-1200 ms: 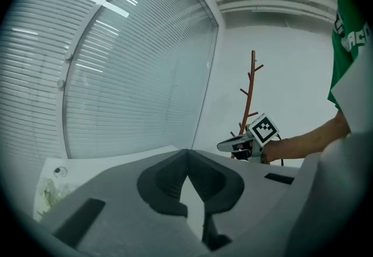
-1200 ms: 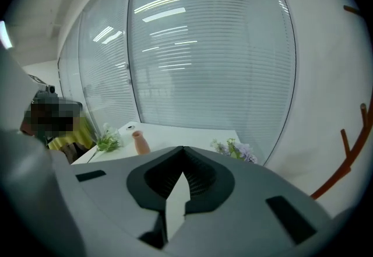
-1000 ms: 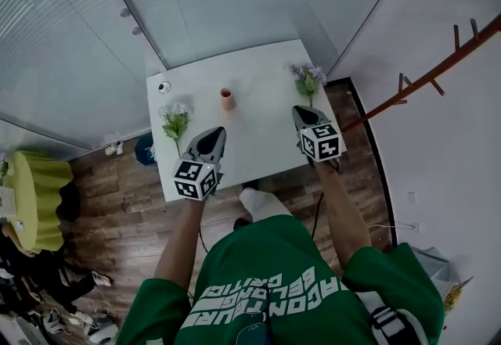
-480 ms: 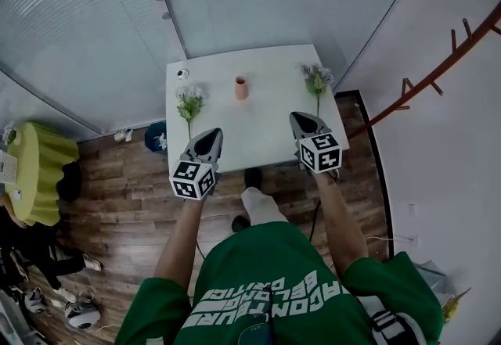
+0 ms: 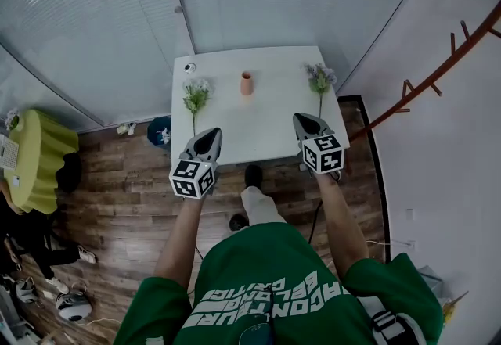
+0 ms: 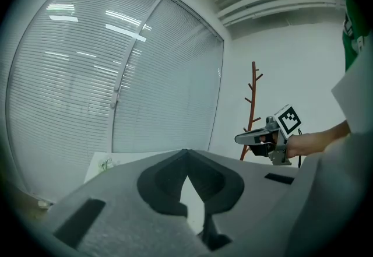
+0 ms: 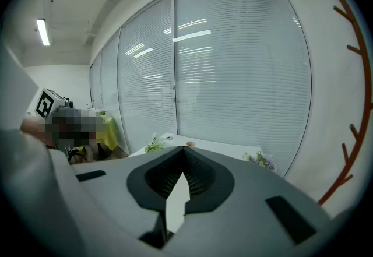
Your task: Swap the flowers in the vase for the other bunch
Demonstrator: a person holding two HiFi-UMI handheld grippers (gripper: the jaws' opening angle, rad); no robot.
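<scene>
A small terracotta vase (image 5: 246, 83) stands at the back middle of the white table (image 5: 262, 136); no flowers show in it. A white-flowered bunch (image 5: 196, 93) lies on the table to the vase's left. A purple-flowered bunch (image 5: 319, 79) lies to its right. My left gripper (image 5: 211, 134) hangs at the table's near edge below the white bunch, shut and empty. At the near right edge, below the purple bunch, my right gripper (image 5: 302, 118) is also shut and empty. The right gripper view shows the white bunch (image 7: 154, 145), the vase (image 7: 190, 144) and the purple bunch (image 7: 262, 159) beyond the closed jaws.
A small white object (image 5: 190, 67) sits on the table's back left corner. A wooden coat rack (image 5: 438, 62) stands by the right wall. On the floor are a blue thing (image 5: 160, 134) and, further left, a yellow-green covered table (image 5: 35, 163). Blinds cover the window behind.
Both grippers have drawn back from over the table to its near edge, still shut. The table sits further ahead in the head view.
</scene>
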